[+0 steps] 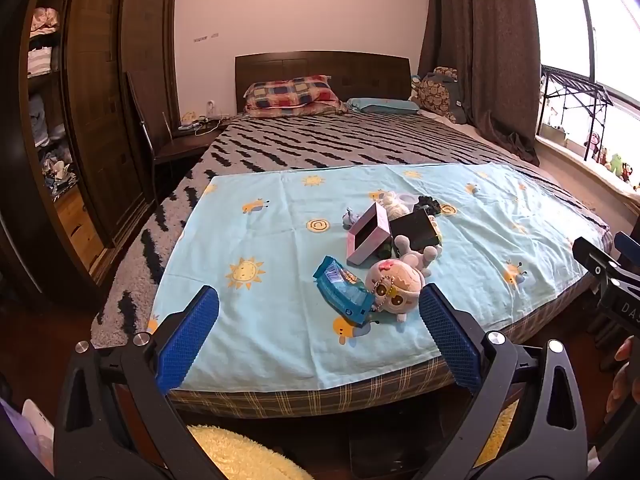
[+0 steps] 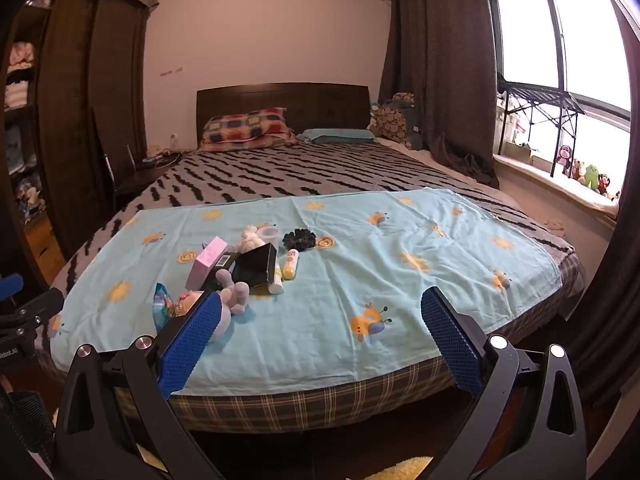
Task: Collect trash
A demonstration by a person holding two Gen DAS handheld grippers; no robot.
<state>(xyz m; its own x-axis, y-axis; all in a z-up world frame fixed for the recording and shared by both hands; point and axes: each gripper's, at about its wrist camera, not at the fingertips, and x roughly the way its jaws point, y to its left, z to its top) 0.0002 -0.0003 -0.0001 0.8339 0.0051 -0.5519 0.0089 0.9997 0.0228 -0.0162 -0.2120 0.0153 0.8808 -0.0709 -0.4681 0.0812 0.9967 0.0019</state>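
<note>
We hold both grippers short of the bed's foot, angled down toward the pile on the blue sheet [image 1: 280,240]. Left gripper [image 1: 318,334] is wide open, nothing btwn the pads. Right gripper [image 2: 320,336] also wide open, empty.

Trash nearest us, we judge, is the blue wrapper [image 1: 343,289], lying flat w/ the plush [image 1: 394,286] touching its right side. Behind them sit the pink box [image 1: 366,236] and black box [image 1: 414,228], leaning together; the tube [image 2: 291,264] and scrunchie [image 2: 299,239] lie further back.

Key relation: in the left view the wrapper lies straight ahead, between the two pad lines, slightly right of centre. In the right view it sits far left, half hidden behind the left pad. So the left hand is the better-placed one.

Wrapper's long axis runs diagonally, far-left to near-right, so we'd likely need some wrist roll to close across its short side. Risk: right pad catching the plush along w/ it.

No bin is visible in either view.
</note>
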